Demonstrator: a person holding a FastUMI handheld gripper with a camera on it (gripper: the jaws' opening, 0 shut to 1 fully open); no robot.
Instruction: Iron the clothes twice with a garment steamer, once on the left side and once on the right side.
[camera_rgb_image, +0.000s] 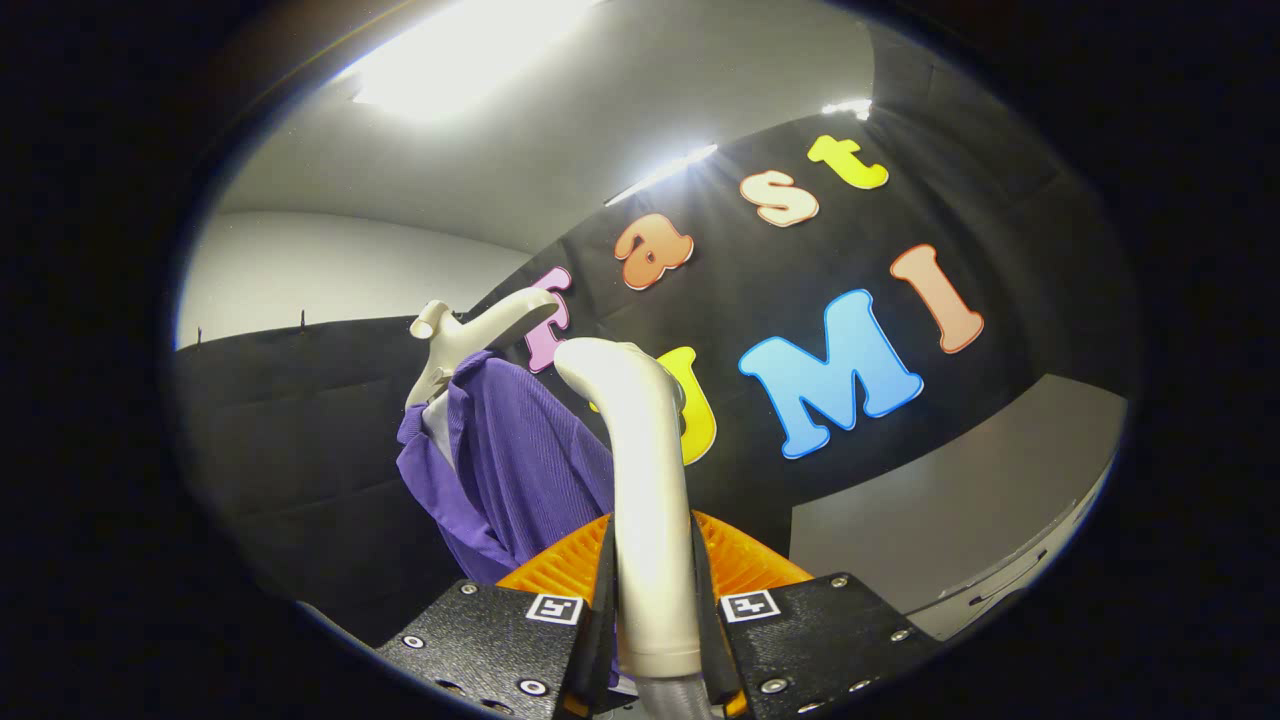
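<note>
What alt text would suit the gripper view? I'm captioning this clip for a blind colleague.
The gripper is shut on the pale handle of a garment steamer, which stands upright between its fingers. Just beyond, to one side, a purple garment hangs on a white hanger in front of the black cloth wall.

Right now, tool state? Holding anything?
Tool: shut on the cream plastic garment steamer handle, both fingers pressing its sides; purple ribbed garment hangs just beyond.
</note>
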